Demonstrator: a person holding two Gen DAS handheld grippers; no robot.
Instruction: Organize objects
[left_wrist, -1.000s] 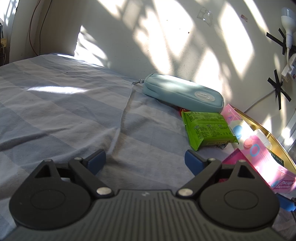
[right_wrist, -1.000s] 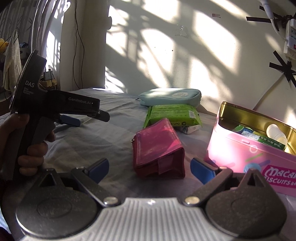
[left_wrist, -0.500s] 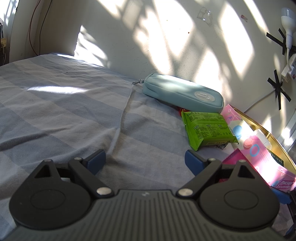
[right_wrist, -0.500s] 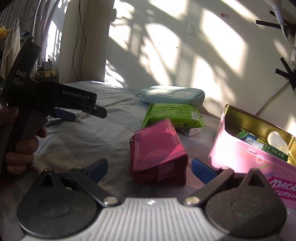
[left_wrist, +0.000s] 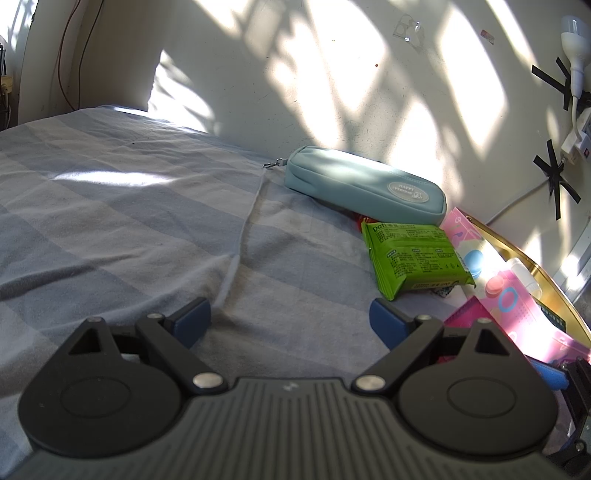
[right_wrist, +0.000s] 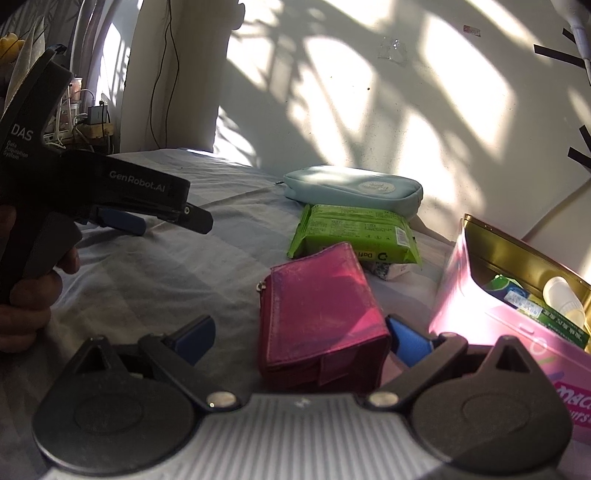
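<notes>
Low wrist views (shared pouch (left_wrist: 364, 186))

Setting: a home, most likely a bedroom. Work surface is a bed (left_wrist: 129, 221) covered with a blue-grey striped sheet, pushed against a plain cream wall (left_wrist: 332, 92) patched with window sunlight; cables (left_wrist: 70, 55) run down the wall, and a plug strip with chargers (right_wrist: 92, 118) sits in the far corner. Personal items lie loose on the sheet: a pale blue zip pouch (left_wrist: 364, 184), a green packet of wipes (left_wrist: 413, 258), a pink wallet (right_wrist: 321, 314) and an open pink biscuit tin (right_wrist: 517, 314).
</notes>
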